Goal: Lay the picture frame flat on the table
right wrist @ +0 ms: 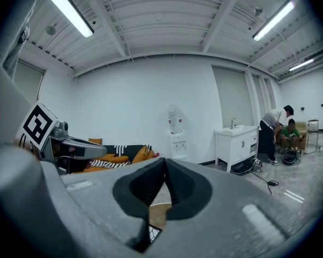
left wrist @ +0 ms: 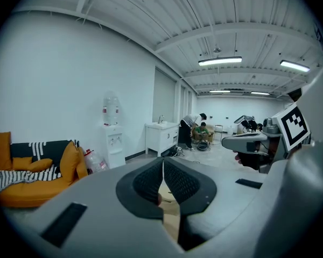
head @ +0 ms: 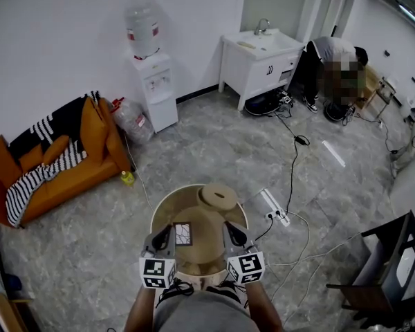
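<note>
Since both hand-held grippers hang over the table (head: 167, 200) with nothing in them, the laying-down step looks done, or close to it. The picture frame (head: 183, 234) sits on the tan tabletop between the two tools, just beside the left hand-held gripper (head: 169, 232), and neither tool touches it. From above it reads as a near-square dark border round a pale patterned middle, so it is probably flat and face up. A slight tilt can't be ruled out from that steep angle.

Left hand-held gripper: jaws fully together, holding nothing. Right hand-held gripper (head: 229, 231): jaws also meet at the tips, holding nothing.

Next move, as a guess: just keep both tools clear of the frame. If it turns out to be propped up, it needs a fresh grip on the edge and a gentle lowering, minding the round wooden piece (head: 218, 196) further back on the table.

View differences:
- The head view alone shows the whole layout of frame, table and both tools.
- The right gripper view catches only a patterned corner of the frame (right wrist: 152, 233) under its closed tips, so the frame sits below that tool.
- The left gripper view shows tan tabletop under its jaws and no frame.
- The gripper views look level across the room: orange sofa (left wrist: 29, 184), water dispenser (right wrist: 175, 133), white sink cabinet (right wrist: 236, 147), and people far off.
- Each gripper view also shows the other tool side-on.
</note>
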The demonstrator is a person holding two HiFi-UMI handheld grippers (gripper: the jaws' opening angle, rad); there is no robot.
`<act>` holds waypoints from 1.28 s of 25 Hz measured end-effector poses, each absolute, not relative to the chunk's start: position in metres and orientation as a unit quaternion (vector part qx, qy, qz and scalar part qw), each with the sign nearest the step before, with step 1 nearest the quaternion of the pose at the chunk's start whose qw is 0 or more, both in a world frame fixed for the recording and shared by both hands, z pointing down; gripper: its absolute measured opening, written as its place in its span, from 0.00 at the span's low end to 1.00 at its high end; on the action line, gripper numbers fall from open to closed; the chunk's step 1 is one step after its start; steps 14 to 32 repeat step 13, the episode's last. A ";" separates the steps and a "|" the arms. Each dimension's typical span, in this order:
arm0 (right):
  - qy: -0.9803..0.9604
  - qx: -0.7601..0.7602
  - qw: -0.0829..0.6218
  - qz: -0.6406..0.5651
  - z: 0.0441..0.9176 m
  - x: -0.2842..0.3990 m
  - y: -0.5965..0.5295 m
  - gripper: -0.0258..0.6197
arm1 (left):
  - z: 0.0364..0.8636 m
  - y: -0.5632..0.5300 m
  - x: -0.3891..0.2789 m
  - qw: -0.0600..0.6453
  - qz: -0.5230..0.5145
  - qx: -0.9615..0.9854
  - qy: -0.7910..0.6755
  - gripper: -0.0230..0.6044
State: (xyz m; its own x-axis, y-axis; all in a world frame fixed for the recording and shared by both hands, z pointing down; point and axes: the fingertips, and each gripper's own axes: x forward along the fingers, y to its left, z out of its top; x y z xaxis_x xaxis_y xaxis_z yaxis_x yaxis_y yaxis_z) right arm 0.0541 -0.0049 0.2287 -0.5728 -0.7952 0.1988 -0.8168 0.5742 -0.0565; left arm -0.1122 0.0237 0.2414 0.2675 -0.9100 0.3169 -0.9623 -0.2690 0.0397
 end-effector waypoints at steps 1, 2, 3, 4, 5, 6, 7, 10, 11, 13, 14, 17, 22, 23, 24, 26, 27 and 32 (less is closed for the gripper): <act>-0.884 0.455 0.075 0.071 0.228 0.054 -0.004 0.04 | 0.241 0.025 -0.111 0.112 0.116 0.788 -0.594 0.08; -0.885 0.455 0.075 0.071 0.227 0.054 -0.002 0.04 | 0.239 0.026 -0.110 0.111 0.116 0.789 -0.593 0.08; -0.885 0.455 0.075 0.071 0.226 0.055 0.000 0.04 | 0.238 0.027 -0.109 0.110 0.116 0.789 -0.593 0.08; -0.884 0.456 0.075 0.071 0.225 0.056 0.001 0.04 | 0.237 0.028 -0.108 0.110 0.116 0.789 -0.593 0.08; -0.884 0.457 0.076 0.071 0.225 0.057 0.002 0.04 | 0.237 0.029 -0.108 0.110 0.116 0.790 -0.592 0.08; -0.883 0.458 0.076 0.071 0.224 0.057 0.002 0.04 | 0.237 0.028 -0.107 0.110 0.116 0.790 -0.592 0.08; -0.883 0.459 0.076 0.071 0.224 0.058 0.002 0.04 | 0.237 0.028 -0.107 0.110 0.116 0.790 -0.592 0.08; -0.882 0.460 0.073 0.070 0.224 0.060 0.003 0.04 | 0.240 0.028 -0.103 0.110 0.117 0.792 -0.590 0.08; -0.882 0.460 0.072 0.070 0.224 0.060 0.003 0.04 | 0.241 0.028 -0.102 0.110 0.117 0.792 -0.589 0.08; -0.882 0.459 0.072 0.070 0.225 0.060 0.004 0.04 | 0.242 0.028 -0.102 0.110 0.117 0.794 -0.587 0.08; -0.882 0.459 0.072 0.070 0.225 0.060 0.004 0.04 | 0.242 0.028 -0.102 0.110 0.117 0.794 -0.587 0.08; -0.882 0.459 0.072 0.070 0.225 0.060 0.004 0.04 | 0.242 0.028 -0.102 0.110 0.117 0.794 -0.587 0.08; -0.882 0.459 0.072 0.070 0.225 0.060 0.004 0.04 | 0.242 0.028 -0.102 0.110 0.117 0.794 -0.587 0.08; -0.882 0.459 0.072 0.070 0.225 0.060 0.004 0.04 | 0.242 0.028 -0.102 0.110 0.117 0.794 -0.587 0.08; -0.882 0.459 0.072 0.070 0.225 0.060 0.004 0.04 | 0.242 0.028 -0.102 0.110 0.117 0.794 -0.587 0.08; -0.882 0.459 0.072 0.070 0.225 0.060 0.004 0.04 | 0.242 0.028 -0.102 0.110 0.117 0.794 -0.587 0.08; -0.882 0.459 0.072 0.070 0.225 0.060 0.004 0.04 | 0.242 0.028 -0.102 0.110 0.117 0.794 -0.587 0.08; -0.882 0.459 0.072 0.070 0.225 0.060 0.004 0.04 | 0.242 0.028 -0.102 0.110 0.117 0.794 -0.587 0.08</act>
